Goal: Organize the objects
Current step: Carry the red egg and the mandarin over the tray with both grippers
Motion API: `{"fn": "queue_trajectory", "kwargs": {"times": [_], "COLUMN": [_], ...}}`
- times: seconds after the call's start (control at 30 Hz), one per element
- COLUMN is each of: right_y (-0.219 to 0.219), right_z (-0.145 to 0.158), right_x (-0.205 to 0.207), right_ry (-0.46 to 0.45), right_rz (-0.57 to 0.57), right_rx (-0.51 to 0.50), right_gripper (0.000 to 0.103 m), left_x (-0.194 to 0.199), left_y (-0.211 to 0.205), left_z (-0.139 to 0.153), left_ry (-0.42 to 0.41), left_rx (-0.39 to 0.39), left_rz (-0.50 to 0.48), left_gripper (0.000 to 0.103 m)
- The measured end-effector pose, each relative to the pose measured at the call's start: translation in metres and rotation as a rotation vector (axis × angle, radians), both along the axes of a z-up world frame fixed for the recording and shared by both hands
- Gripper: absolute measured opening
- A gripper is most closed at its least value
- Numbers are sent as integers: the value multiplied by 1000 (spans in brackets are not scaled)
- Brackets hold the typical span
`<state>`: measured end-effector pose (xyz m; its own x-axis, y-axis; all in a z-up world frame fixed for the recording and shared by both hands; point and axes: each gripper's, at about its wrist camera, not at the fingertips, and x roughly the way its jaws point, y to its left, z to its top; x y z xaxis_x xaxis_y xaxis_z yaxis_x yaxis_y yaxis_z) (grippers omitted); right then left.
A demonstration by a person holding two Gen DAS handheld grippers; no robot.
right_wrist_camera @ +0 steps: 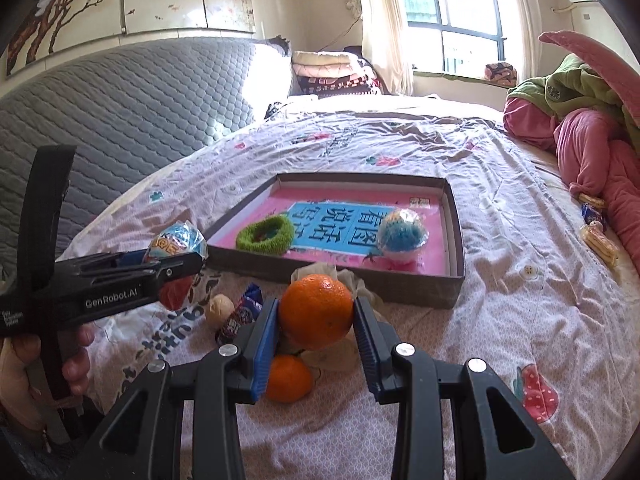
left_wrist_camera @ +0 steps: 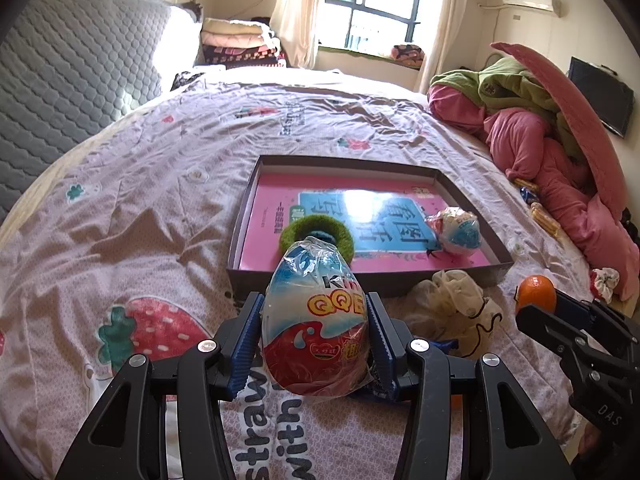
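Left gripper (left_wrist_camera: 316, 330): jaws clamped on a wrapped toy egg (left_wrist_camera: 316, 320), held before the near wall of the box tray (left_wrist_camera: 472, 272). Right gripper (right_wrist_camera: 315, 314): jaws clamped on an orange (right_wrist_camera: 316, 310), above a second orange (right_wrist_camera: 288, 378) on the bed (right_wrist_camera: 500, 320), near the tray.

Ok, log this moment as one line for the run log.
left gripper: shut on wrapped toy egg | right gripper: shut on orange | box: holds green ring, second egg
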<state>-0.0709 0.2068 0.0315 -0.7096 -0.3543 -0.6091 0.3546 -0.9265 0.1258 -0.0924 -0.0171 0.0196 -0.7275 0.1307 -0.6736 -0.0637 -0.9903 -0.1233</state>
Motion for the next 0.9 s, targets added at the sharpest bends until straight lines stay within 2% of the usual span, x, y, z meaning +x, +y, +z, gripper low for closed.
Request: {"fn": "queue_trajectory", "kwargs": {"times": [0.5,0.9], "right_y": [1,-6], "right_z": [11,26], "right_x": [-22,-43], "right_ry": [26,48], "right_rz": [-37,-49], "right_rx": [-32,-47], "right_gripper": [38,38], "left_x": [-9,-24], "left_y": [10,14], "left_z": [12,10], "left_ry": [43,30], "left_rx": [-34,-32], "left_rz": [6,7], "left_gripper": [52,52]}}
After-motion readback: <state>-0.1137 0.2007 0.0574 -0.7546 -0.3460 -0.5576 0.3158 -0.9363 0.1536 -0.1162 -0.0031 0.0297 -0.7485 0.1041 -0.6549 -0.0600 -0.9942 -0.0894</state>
